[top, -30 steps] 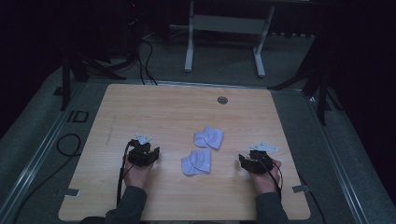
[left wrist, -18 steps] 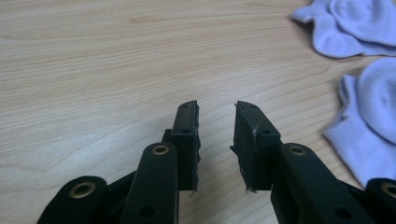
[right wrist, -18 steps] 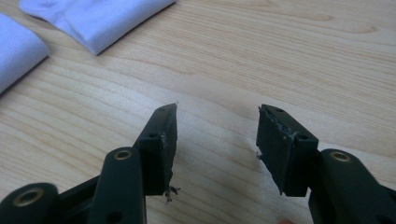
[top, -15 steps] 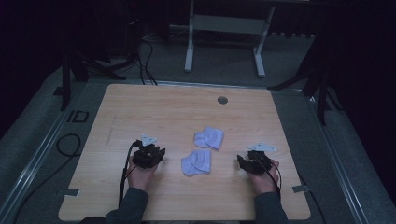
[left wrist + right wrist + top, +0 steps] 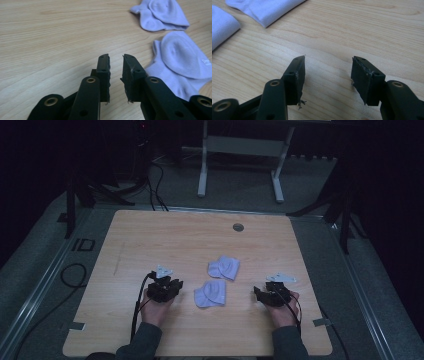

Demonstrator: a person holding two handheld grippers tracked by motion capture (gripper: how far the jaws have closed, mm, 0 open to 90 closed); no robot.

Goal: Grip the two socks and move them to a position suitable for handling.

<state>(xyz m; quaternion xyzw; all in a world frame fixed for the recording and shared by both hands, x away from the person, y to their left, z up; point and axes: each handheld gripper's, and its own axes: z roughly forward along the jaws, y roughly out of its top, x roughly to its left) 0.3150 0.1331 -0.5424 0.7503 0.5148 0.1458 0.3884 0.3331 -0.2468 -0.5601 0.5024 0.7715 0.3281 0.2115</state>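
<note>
On the wooden bench (image 5: pixel 150 240), the left tongs (image 5: pixel 172 287) are lying just left of the near sock (image 5: pixel 211 293), held low over the wood by the person's left hand (image 5: pixel 156 306). Their jaws have just been closing and are now standing a narrow gap apart with nothing between them. The near sock is resting at the bench's middle, with the far sock (image 5: pixel 224 267) sitting just beyond it and slightly right. Well to the right of the near sock, the right tongs (image 5: pixel 260 294) are staying wide apart, gripping nothing.
</note>
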